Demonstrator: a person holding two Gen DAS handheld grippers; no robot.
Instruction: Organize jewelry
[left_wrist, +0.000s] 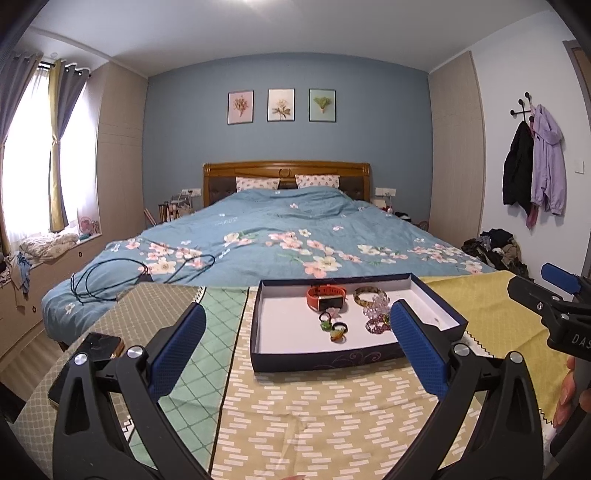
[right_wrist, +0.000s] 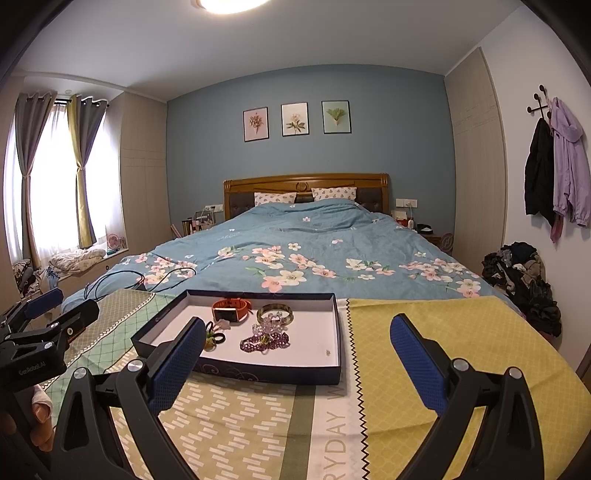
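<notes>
A dark blue tray (left_wrist: 325, 360) (right_wrist: 258, 373) with a white floor sits on the cloth-covered table. In it lie an orange smartwatch (left_wrist: 327, 297) (right_wrist: 231, 309), a bangle (left_wrist: 364, 296) (right_wrist: 275, 313), clear crystal beads (left_wrist: 375, 307) (right_wrist: 271, 323), a purple bead bracelet (left_wrist: 376, 325) (right_wrist: 264, 341), hair ties (left_wrist: 334, 325) (right_wrist: 214, 334) and a tiny earring (right_wrist: 327, 352). My left gripper (left_wrist: 297, 317) is open, just short of the tray's near edge. My right gripper (right_wrist: 297, 328) is open, near the tray's right side. Both are empty.
A phone (left_wrist: 88, 360) lies on the table's left edge. The table carries patchwork cloths, yellow (right_wrist: 461, 339) at right. Behind is a bed (left_wrist: 288, 236) with a black cable (left_wrist: 122, 277). A clothes pile (right_wrist: 524, 280) sits by the right wall.
</notes>
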